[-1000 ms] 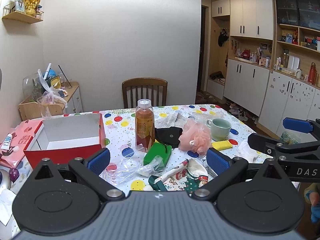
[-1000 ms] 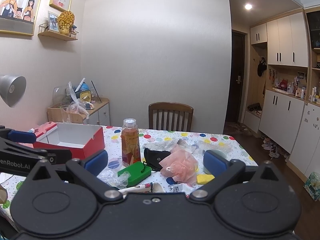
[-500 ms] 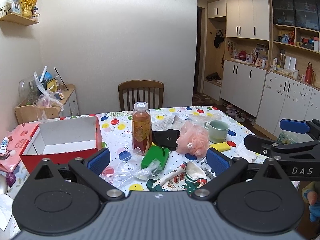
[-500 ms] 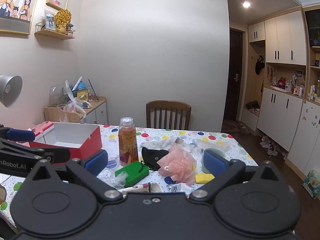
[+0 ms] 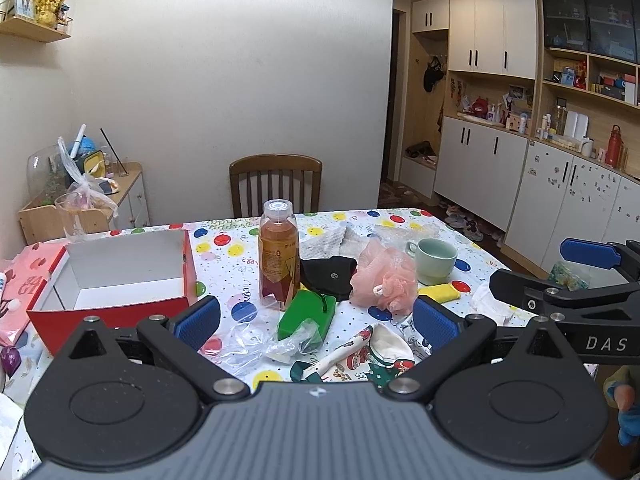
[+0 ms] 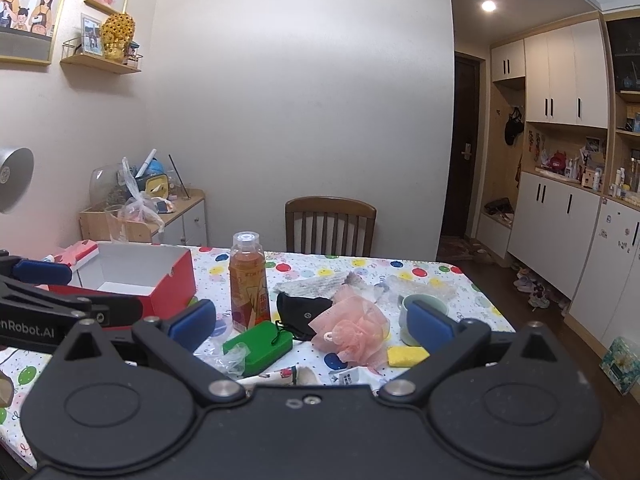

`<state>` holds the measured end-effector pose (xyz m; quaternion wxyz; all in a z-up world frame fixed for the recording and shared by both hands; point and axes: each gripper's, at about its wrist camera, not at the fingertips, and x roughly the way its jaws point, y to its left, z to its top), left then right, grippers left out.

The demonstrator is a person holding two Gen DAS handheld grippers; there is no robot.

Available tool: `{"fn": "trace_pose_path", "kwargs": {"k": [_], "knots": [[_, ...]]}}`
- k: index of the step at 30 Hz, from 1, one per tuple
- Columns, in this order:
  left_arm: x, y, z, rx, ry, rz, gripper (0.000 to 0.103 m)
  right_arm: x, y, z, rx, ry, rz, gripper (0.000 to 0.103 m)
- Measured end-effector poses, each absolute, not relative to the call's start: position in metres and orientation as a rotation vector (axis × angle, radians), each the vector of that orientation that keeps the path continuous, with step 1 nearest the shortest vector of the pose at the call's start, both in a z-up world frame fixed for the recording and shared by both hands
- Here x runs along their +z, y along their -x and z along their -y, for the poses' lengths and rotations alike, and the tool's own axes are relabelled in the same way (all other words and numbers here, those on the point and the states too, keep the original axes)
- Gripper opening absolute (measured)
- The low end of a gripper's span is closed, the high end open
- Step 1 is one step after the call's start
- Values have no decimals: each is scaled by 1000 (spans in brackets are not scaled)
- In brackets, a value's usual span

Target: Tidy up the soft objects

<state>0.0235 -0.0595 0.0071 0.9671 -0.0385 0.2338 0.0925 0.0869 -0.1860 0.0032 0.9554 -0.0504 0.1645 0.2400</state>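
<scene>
Cluttered polka-dot worktop (image 5: 224,240) leaves bare cloth only near its far edge. Left gripper (image 5: 316,318) and right gripper (image 6: 308,322) both hover wide, empty, above the near edge, short of the pink mesh bath pouf (image 5: 384,278).

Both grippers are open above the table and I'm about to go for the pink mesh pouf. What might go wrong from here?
1. The tall bottle stands upright just left of the black mask and pink pouf; a sweep toward the red box may topple it.
2. The green mug sits right behind the pouf, so a deep reach could knock it.
3. The pouf's cord loop might snag.
</scene>
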Motion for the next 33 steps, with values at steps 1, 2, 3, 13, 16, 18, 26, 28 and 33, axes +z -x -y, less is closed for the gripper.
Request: {"fn": "trace_pose_path", "kwargs": {"k": [1,2,3,13,16,18,26,28,33], "knots": [[6,-25,58,180,74,-478,103,2,-88,185,481,103,-337,102],[5,-28,57,171,70,-486,103,1,-88,184,469,105,-339,102],[3,-30,56,161,66,-498,103,-1,-89,183,456,105,-344,102],[-29,-63,42,-28,61,-622,103,-30,-102,188,323,130,-433,102],[-41,-74,46,-40,1,-629,103,-38,-117,199,286,121,-480,102],[-51,-83,47,-57,-3,-646,103,-45,-129,205,282,132,-499,102],[-98,-135,46,-39,64,-785,103,-86,-185,209,410,227,-567,99],[-107,-145,48,-44,48,-798,103,-96,-198,209,447,250,-589,98],[-130,-171,44,2,43,-852,102,-121,-223,210,515,305,-652,96]]}}
